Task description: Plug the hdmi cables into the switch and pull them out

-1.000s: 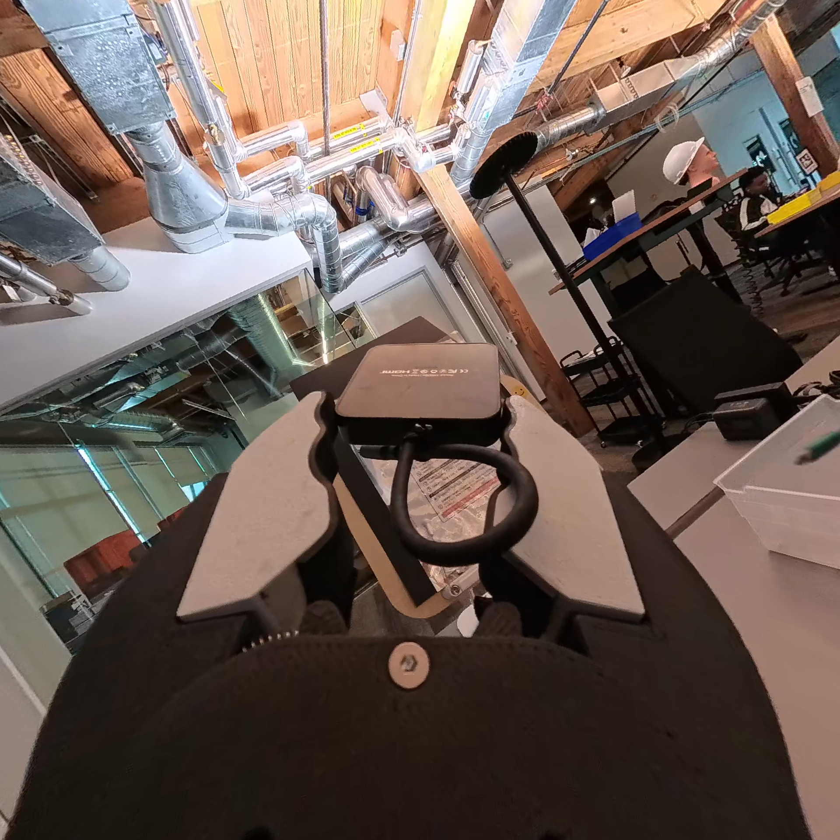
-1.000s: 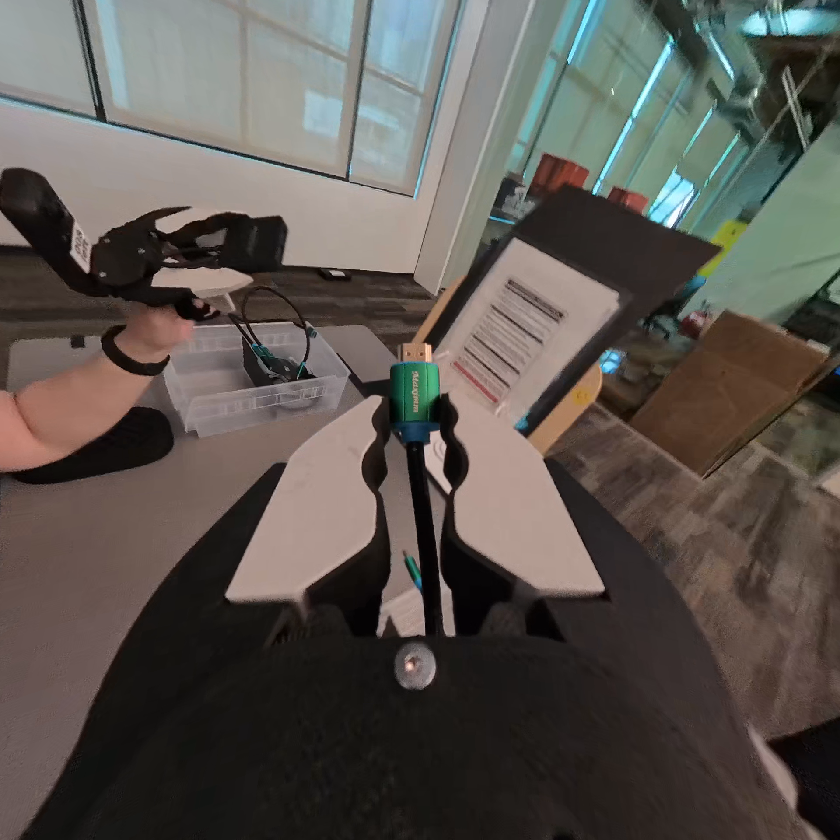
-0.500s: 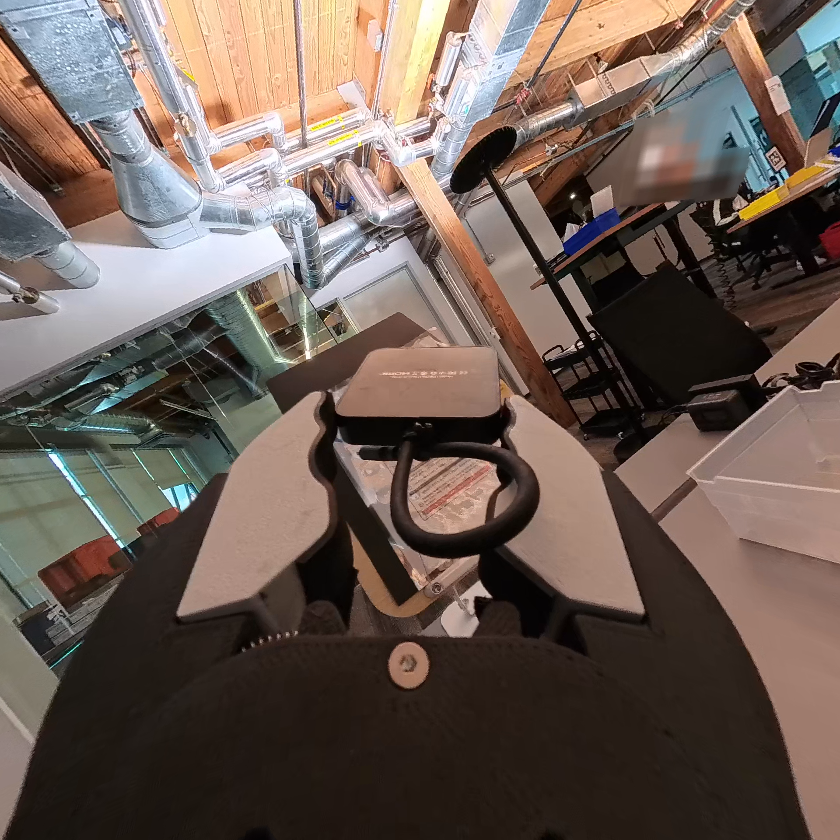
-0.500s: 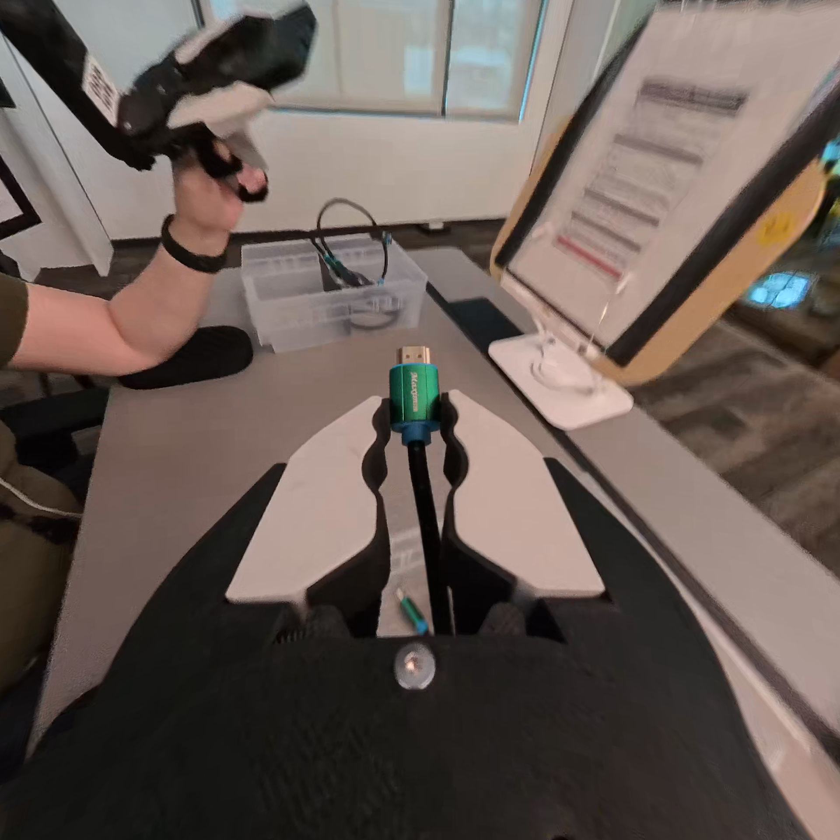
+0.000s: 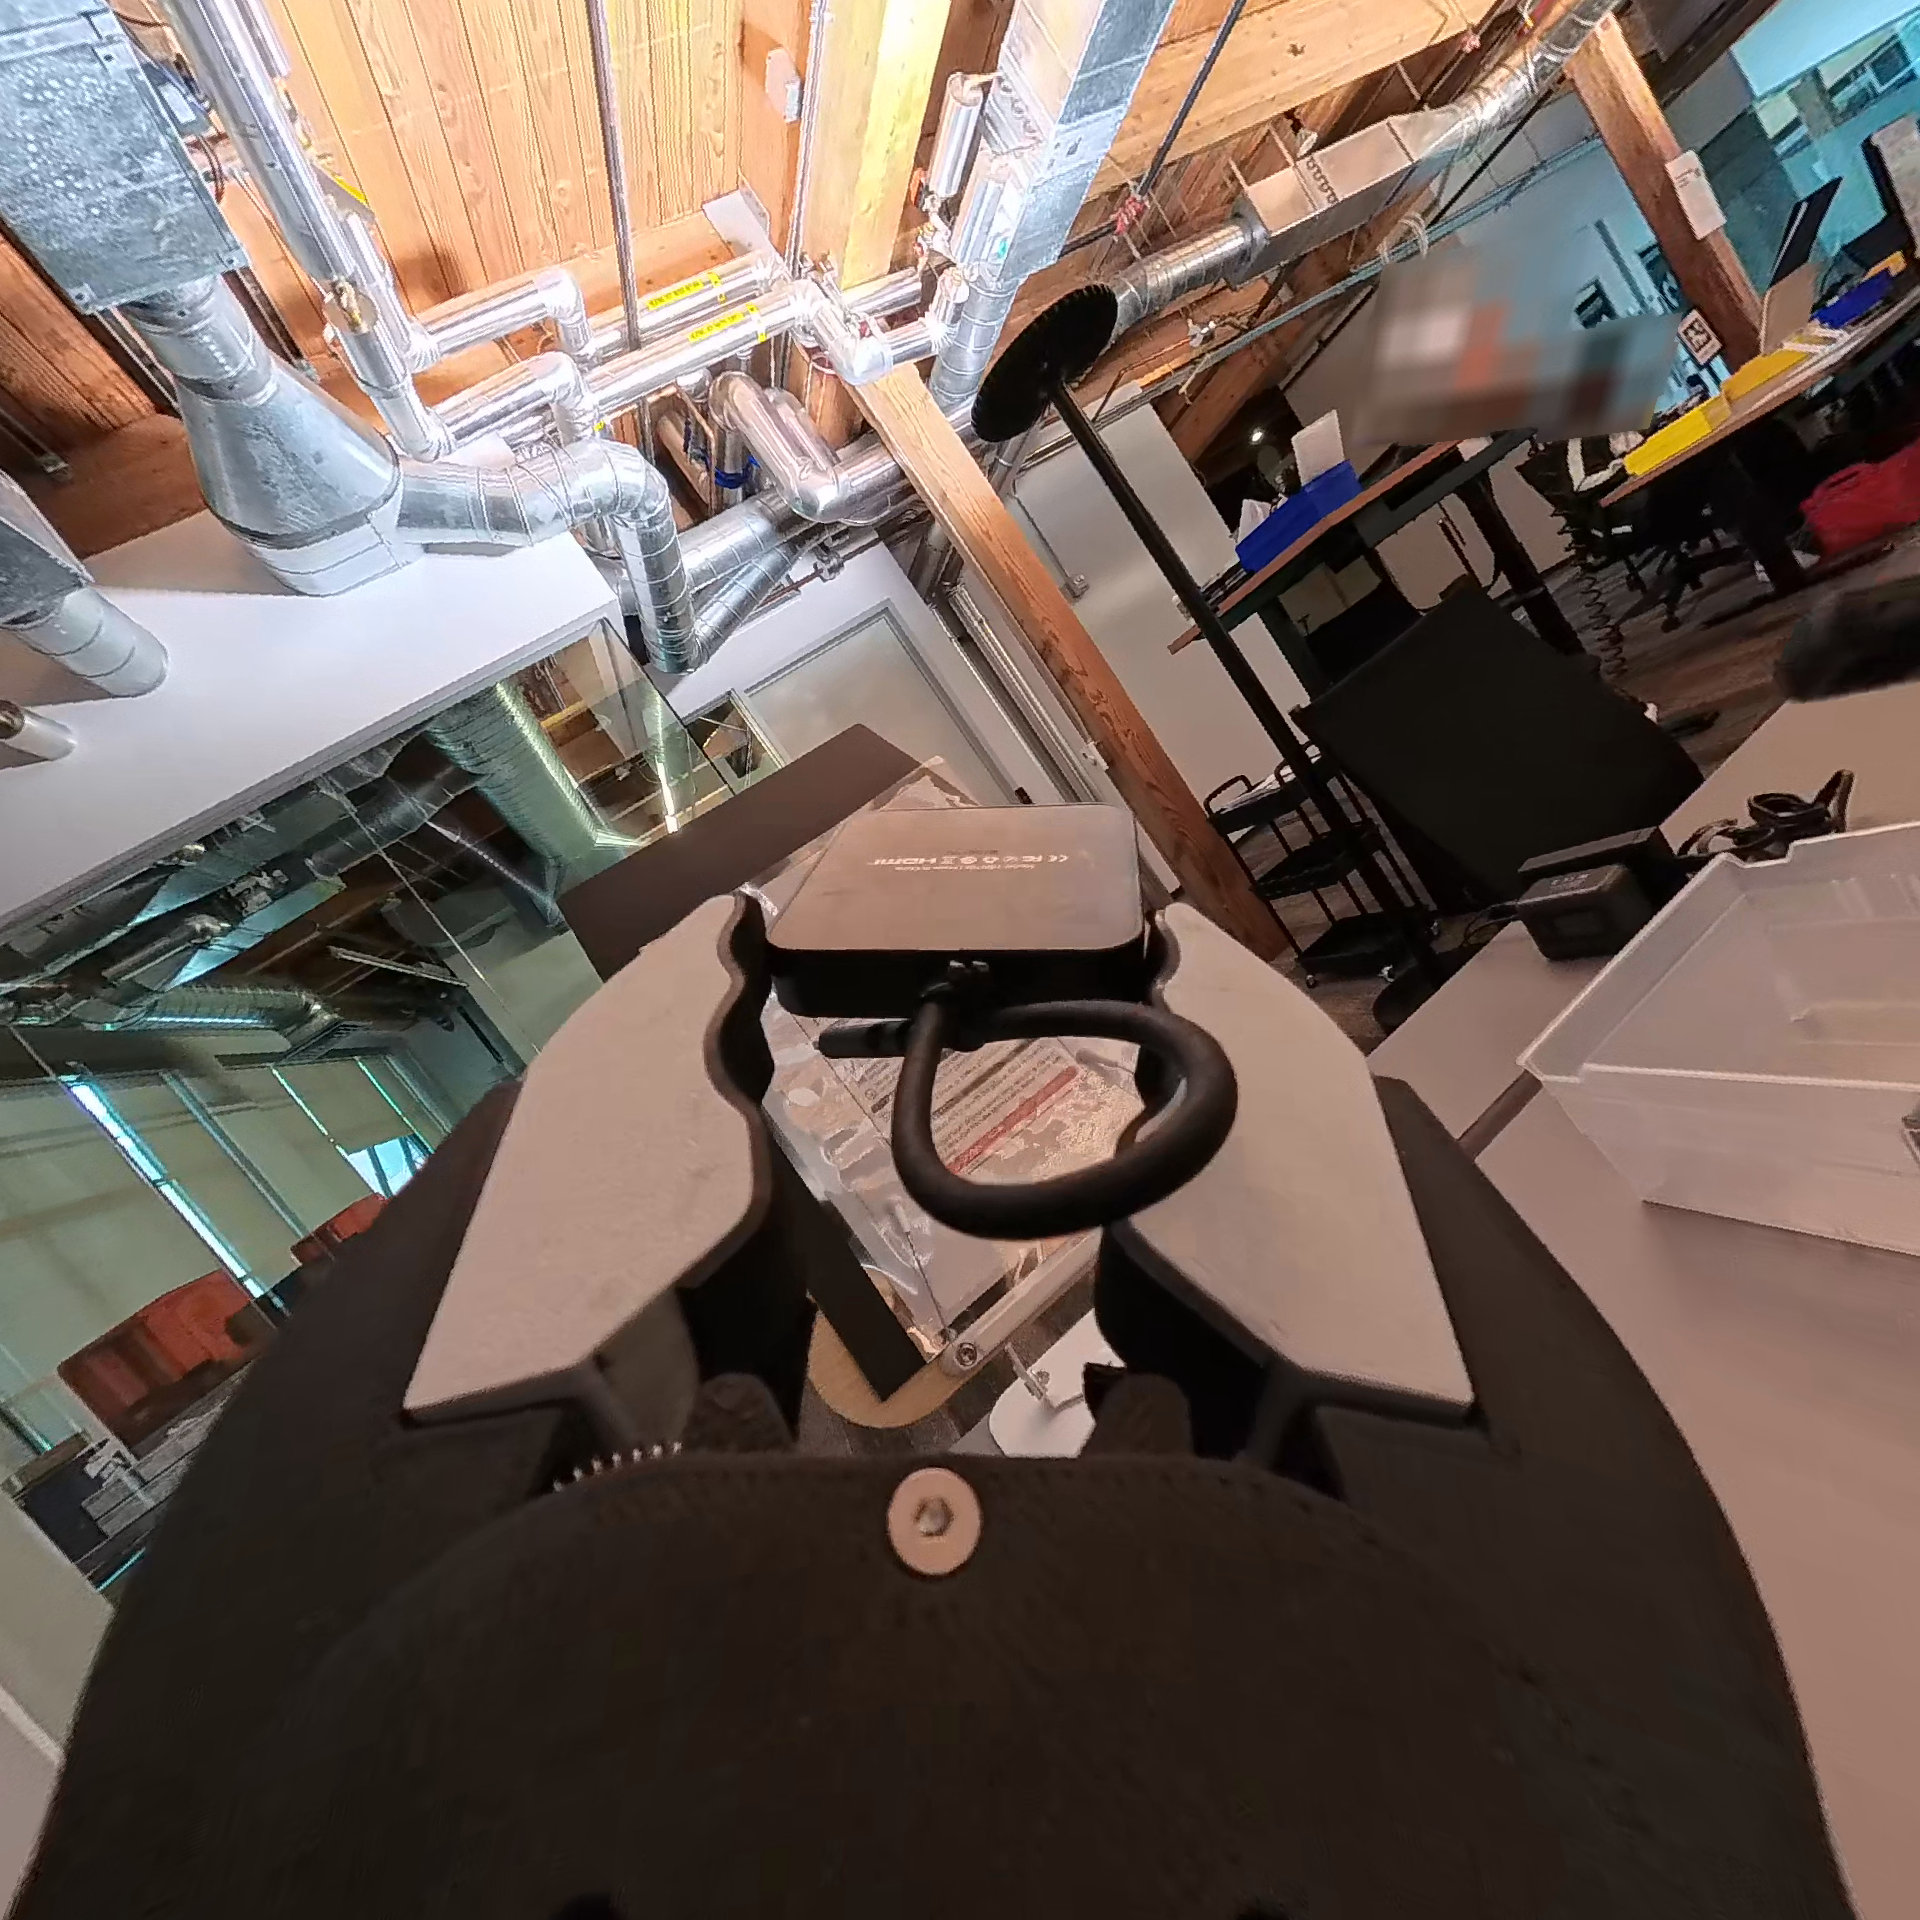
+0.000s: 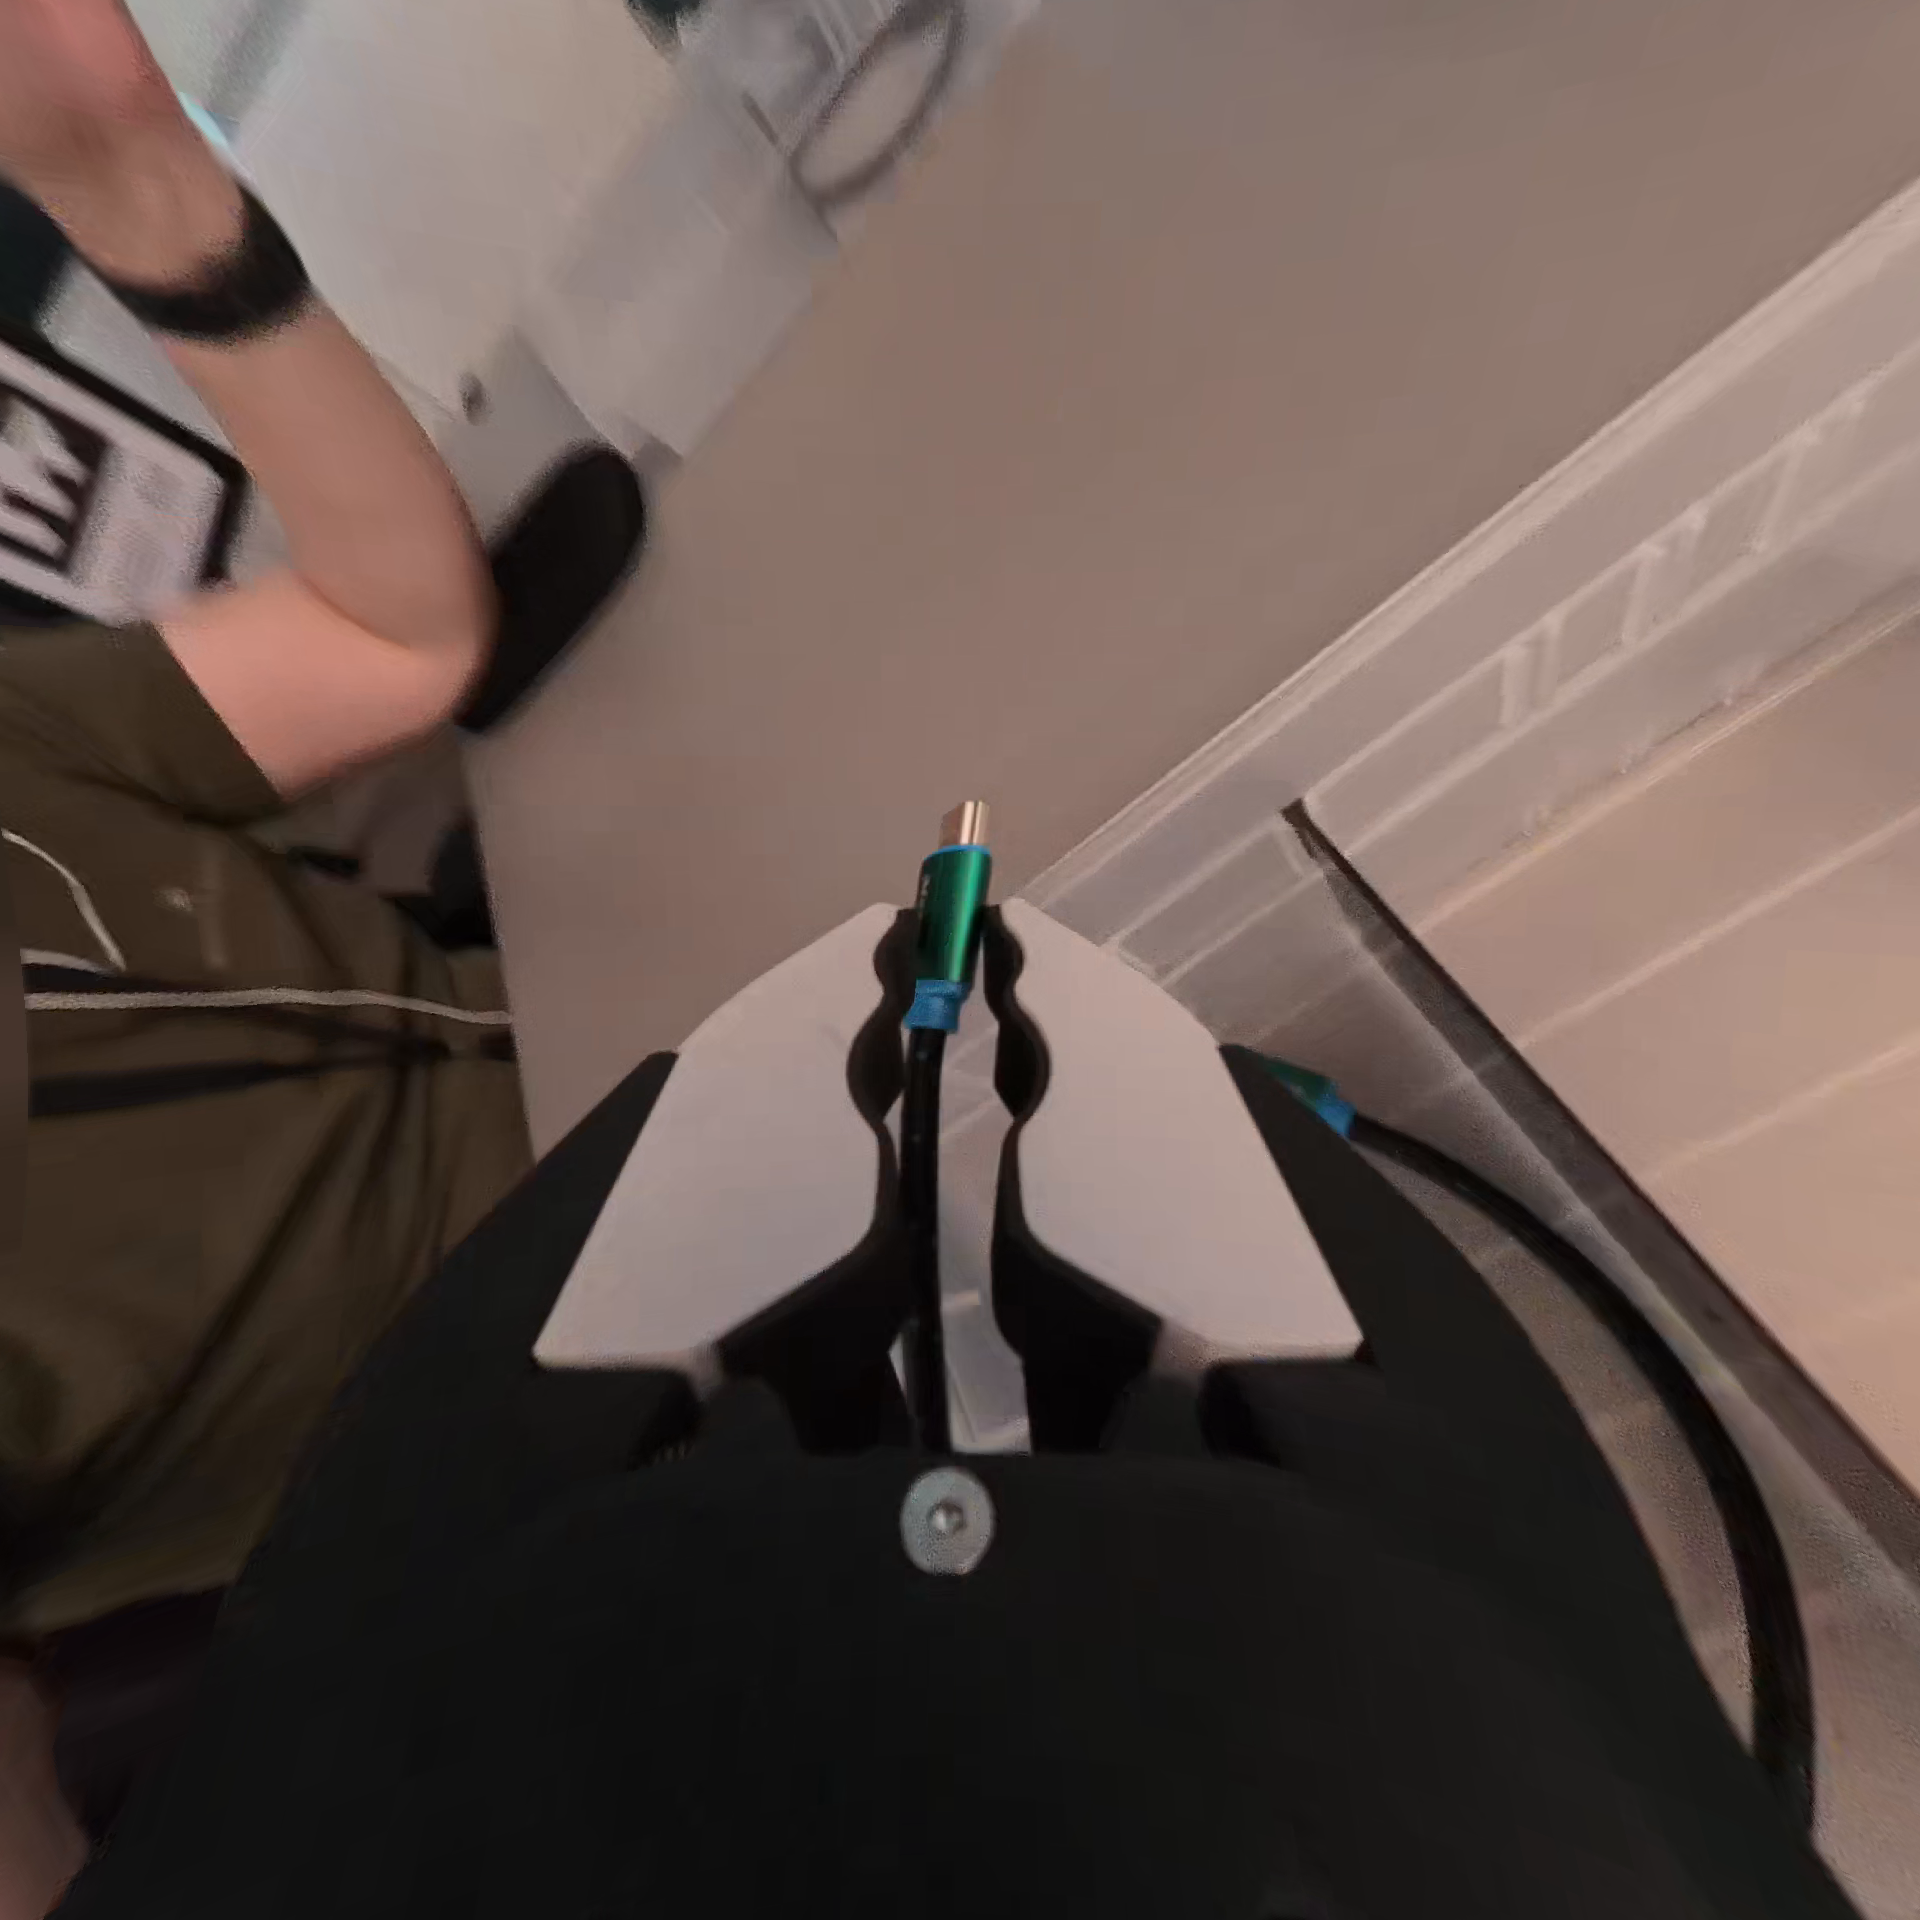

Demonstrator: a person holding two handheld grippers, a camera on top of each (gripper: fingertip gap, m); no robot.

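Note:
My left gripper [image 5: 951,935] is shut on the black HDMI switch [image 5: 961,891], a flat box held up in the air and pointing toward the ceiling. Its short black pigtail cable [image 5: 1060,1122] loops back between the fingers. My right gripper [image 6: 943,914] is shut on the green HDMI plug [image 6: 951,904] with its metal tip pointing forward and its black cable [image 6: 925,1195] running back between the fingers. It points down at the grey table [image 6: 1143,468]. The switch does not show in the right wrist view.
A clear plastic bin [image 5: 1756,1049] stands on the table at right, its wall close beside my right gripper [image 6: 1507,675]. A second green-ended cable [image 6: 1558,1278] lies beside it. A person's forearm [image 6: 312,520] is at left. A framed sign board [image 5: 935,1195] stands ahead.
My right gripper has swung sharply downward and left toward the table, with the plug still gripped, and the view has blurred. My left gripper has shifted slightly with the switch still held.

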